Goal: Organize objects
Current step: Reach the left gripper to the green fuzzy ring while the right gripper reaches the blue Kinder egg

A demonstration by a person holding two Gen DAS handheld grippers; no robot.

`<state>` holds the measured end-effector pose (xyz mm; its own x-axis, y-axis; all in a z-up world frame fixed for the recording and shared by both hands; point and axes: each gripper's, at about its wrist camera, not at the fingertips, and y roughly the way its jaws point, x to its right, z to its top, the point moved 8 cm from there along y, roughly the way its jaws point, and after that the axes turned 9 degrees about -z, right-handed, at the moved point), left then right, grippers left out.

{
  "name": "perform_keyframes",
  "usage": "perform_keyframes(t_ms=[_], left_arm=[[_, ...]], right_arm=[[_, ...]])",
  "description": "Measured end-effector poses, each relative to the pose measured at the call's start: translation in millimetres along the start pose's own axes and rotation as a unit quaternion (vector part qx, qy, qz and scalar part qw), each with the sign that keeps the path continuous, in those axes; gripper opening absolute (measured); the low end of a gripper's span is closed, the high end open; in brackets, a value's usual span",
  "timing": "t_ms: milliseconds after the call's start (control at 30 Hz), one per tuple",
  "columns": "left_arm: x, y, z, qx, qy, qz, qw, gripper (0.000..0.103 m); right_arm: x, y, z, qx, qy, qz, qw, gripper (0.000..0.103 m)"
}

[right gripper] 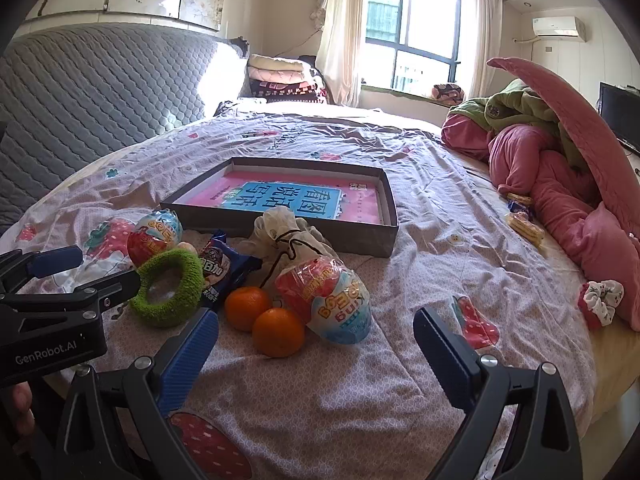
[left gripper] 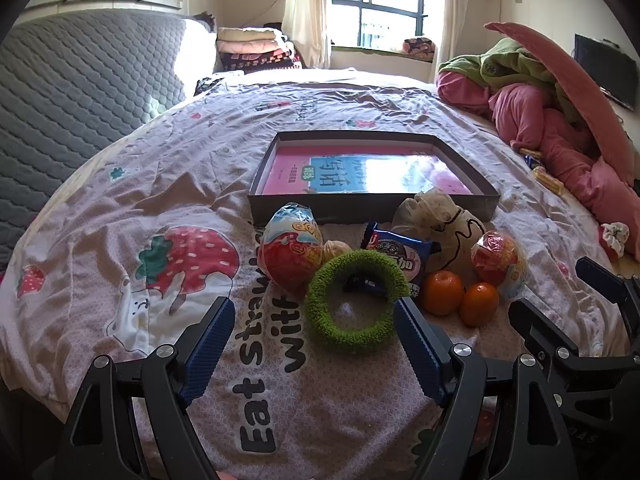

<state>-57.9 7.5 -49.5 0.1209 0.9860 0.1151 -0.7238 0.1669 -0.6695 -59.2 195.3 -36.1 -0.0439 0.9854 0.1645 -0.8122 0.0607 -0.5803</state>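
Observation:
On the strawberry-print bedsheet lies a cluster: a green fuzzy ring (left gripper: 356, 338) (right gripper: 188, 268), two oranges (left gripper: 442, 292) (right gripper: 278, 332), two plastic-wrapped egg toys (left gripper: 290, 248) (right gripper: 328, 300), a blue snack packet (left gripper: 400, 252) (right gripper: 220, 268) and a cream drawstring pouch (left gripper: 436, 216) (right gripper: 288, 232). Behind them a shallow grey box (left gripper: 372, 206) (right gripper: 352, 240) holds a pink and blue book (left gripper: 360, 172). My left gripper (left gripper: 313, 308) (right gripper: 104, 268) hovers open just short of the ring. My right gripper (right gripper: 316, 316) (left gripper: 552, 286) is open before the oranges and the nearer egg toy. Neither holds anything.
A heap of pink and green bedding (right gripper: 560, 168) fills the right side, with a floral scrunchie (right gripper: 600, 296) and small snack packs (right gripper: 524, 224) beside it. A grey quilted headboard (left gripper: 80, 80) runs along the left. Folded blankets (right gripper: 280, 76) sit by the window.

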Motion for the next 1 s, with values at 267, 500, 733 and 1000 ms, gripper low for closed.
perform_keyframes(t_ms=[267,500,733,1000], left_arm=[[-6,6,-2,-0.01,-0.009,0.001,0.9999,0.082],[-13,12,-1,-0.015,-0.012,0.007,0.9998,0.082],[-20,21,-2,-0.028,-0.022,0.01,0.9993,0.082],[-24,35,-5,-0.046,-0.036,0.01,0.9983,0.082]], right_arm=[[2,2,-1,-0.006,0.008,0.006,1.0,0.099],[4,7,-4,-0.014,0.012,0.013,1.0,0.099],[8,11,-5,-0.019,0.017,0.013,1.0,0.099],[16,21,-2,-0.025,0.02,0.012,0.999,0.099]])
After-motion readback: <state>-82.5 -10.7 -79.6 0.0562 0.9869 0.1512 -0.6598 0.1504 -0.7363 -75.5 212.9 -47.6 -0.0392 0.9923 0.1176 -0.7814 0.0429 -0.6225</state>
